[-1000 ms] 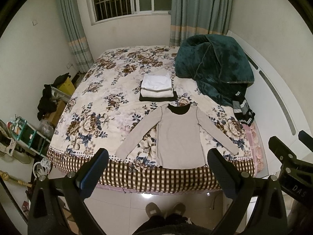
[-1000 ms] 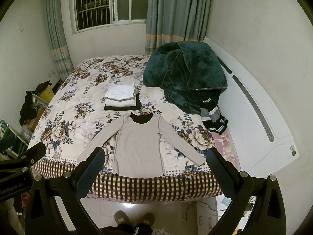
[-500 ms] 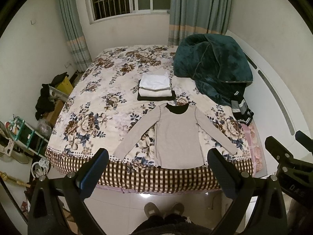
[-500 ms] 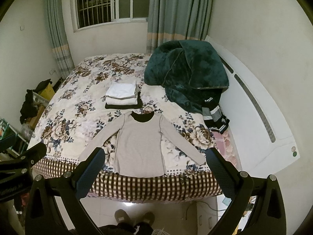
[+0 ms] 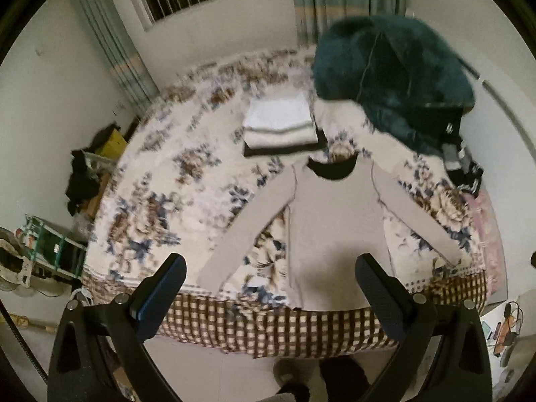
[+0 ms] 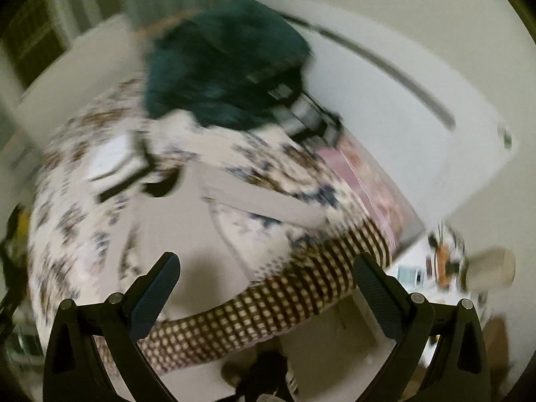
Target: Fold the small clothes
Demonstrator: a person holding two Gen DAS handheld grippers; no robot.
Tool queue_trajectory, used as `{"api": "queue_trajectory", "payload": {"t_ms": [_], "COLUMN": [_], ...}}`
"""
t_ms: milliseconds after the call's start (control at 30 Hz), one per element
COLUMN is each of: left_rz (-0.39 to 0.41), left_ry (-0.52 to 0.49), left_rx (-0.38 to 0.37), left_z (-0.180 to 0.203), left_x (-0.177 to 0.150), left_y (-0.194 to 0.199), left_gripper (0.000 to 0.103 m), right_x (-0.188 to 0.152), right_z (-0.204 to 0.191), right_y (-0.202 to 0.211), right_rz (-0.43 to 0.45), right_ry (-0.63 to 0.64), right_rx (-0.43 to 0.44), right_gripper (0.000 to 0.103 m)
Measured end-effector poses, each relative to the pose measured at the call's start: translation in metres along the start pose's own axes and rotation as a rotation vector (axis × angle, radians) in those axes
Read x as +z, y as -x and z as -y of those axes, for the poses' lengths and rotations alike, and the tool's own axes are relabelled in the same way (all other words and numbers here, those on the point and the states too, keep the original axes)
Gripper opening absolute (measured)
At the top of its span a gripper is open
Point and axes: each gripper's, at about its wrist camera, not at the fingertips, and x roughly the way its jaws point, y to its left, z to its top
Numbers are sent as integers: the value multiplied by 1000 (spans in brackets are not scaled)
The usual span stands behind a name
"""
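Note:
A beige long-sleeved top [image 5: 335, 227] with a black collar lies flat on the floral bed [image 5: 174, 201], sleeves spread, hem at the near edge. It also shows blurred in the right wrist view [image 6: 187, 227]. My left gripper [image 5: 271, 288] is open and empty, above the hem and the bed's near edge. My right gripper [image 6: 264, 288] is open and empty, over the checkered bed skirt [image 6: 268, 301] near the top's right sleeve [image 6: 268, 204].
A stack of folded clothes [image 5: 281, 127] sits behind the top. A dark green blanket [image 5: 395, 77] is heaped at the bed's far right. Clutter and a rack [image 5: 50, 244] stand left of the bed; a white headboard [image 6: 418, 107] is on the right.
Both grippers have moved forward and down toward the bed; the top looks larger. The right view has swung right and is motion-blurred. Both stay open.

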Motion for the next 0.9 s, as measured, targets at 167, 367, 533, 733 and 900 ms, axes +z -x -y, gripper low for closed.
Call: {"api": "queue_trajectory", "payload": {"t_ms": [167,367,533,733,900], "left_rz": [-100,-300,-406,-454,-437], "left_ry": [-25,10,11,50,105], "left_rx": [83,113,167,188,170], "left_z": [41,76,96,94,80], "left_x": [13,16,0,-2,5], "left_y": [-98,-227,-322,-394,-421], "left_gripper": [103,103,103,103,103], "right_x": [28,22,0,1,30], "right_z": [69,128,152,151,121], "right_y": [-163,-348,-459,-514,-500], "right_rz": [-164,-359,-442,-343,-194], "right_ry": [-218,-511,-721,-843,-722], "right_rx": [-21,4,39,120,42], "right_gripper": [103,102,96,63,8]}}
